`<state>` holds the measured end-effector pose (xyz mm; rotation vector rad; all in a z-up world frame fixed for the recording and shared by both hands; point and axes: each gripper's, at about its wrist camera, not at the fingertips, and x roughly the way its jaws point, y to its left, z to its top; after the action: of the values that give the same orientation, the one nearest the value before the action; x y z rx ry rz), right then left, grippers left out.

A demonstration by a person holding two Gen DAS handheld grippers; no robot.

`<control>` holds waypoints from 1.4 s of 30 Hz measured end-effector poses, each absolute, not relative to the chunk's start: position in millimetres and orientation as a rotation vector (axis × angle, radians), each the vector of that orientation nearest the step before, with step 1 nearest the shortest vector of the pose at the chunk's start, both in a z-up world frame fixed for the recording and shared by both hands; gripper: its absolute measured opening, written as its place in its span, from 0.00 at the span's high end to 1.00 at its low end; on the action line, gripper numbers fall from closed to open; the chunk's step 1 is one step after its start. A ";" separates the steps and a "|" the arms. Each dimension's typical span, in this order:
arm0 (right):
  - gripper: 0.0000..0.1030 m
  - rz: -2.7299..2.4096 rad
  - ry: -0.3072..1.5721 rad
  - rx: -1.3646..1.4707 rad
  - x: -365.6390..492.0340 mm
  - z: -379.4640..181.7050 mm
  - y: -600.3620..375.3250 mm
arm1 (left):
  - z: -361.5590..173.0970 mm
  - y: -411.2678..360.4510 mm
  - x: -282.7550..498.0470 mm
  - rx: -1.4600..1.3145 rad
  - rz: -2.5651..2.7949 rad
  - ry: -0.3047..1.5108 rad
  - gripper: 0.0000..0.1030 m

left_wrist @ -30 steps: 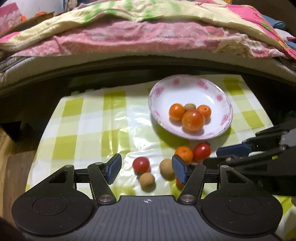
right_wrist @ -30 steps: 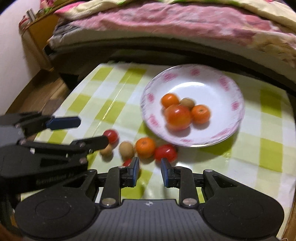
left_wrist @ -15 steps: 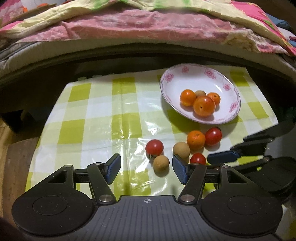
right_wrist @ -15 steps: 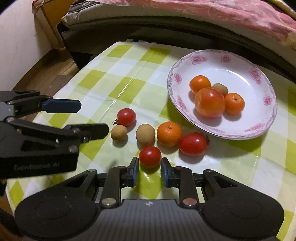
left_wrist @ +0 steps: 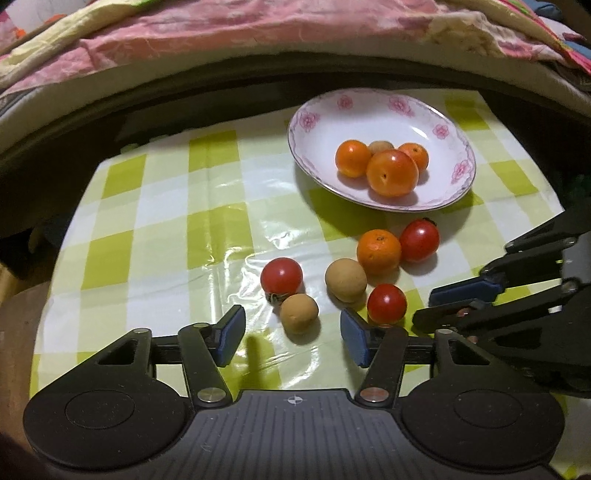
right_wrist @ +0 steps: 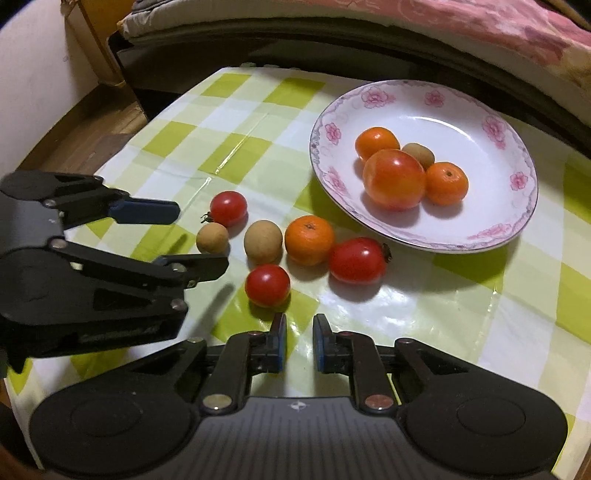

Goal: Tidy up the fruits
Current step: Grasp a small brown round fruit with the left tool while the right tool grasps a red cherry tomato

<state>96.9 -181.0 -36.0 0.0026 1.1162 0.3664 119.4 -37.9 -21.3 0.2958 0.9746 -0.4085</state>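
A white floral plate (left_wrist: 321,122) (right_wrist: 517,155) holds two oranges, a large orange-red tomato (right_wrist: 393,179) and a small brown fruit. Loose on the checked cloth lie three red tomatoes, an orange (left_wrist: 378,251) (right_wrist: 309,240) and two brown fruits. My left gripper (left_wrist: 291,336) (right_wrist: 201,238) is open, and the small brown fruit (left_wrist: 298,314) (right_wrist: 212,238) lies on the cloth just ahead, between its fingertips. The right gripper (right_wrist: 299,343) (left_wrist: 423,308) holds nothing and its fingers stand a narrow gap apart. The nearest red tomato (right_wrist: 267,285) (left_wrist: 386,303) sits a little ahead of it.
A bed with pink and yellow quilts (left_wrist: 221,29) runs along the far side, over a dark frame. The cloth's left edge drops to a wooden floor (right_wrist: 92,122). Bare cloth (left_wrist: 147,229) lies left of the fruits.
The right gripper has drawn back from the near red tomato and its jaws have narrowed. The left gripper has shifted so the small brown fruit lies between its fingertips.
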 end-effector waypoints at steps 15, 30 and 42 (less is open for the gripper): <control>0.78 0.366 1.106 0.027 97.2 -27.2 -188.6 | -31.4 -41.1 124.7 0.283 -0.403 0.986 0.69; 0.68 0.410 1.070 -0.007 106.7 -34.3 -160.2 | -28.5 -21.8 109.1 0.268 -0.431 1.011 0.68; 0.67 0.403 1.059 -0.018 112.7 -38.1 -155.5 | -31.2 -22.0 107.1 0.297 -0.443 1.012 0.49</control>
<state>112.7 -155.5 -38.1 -0.0183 1.0586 0.4027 107.1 -22.0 -31.2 0.2971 1.0119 -0.4431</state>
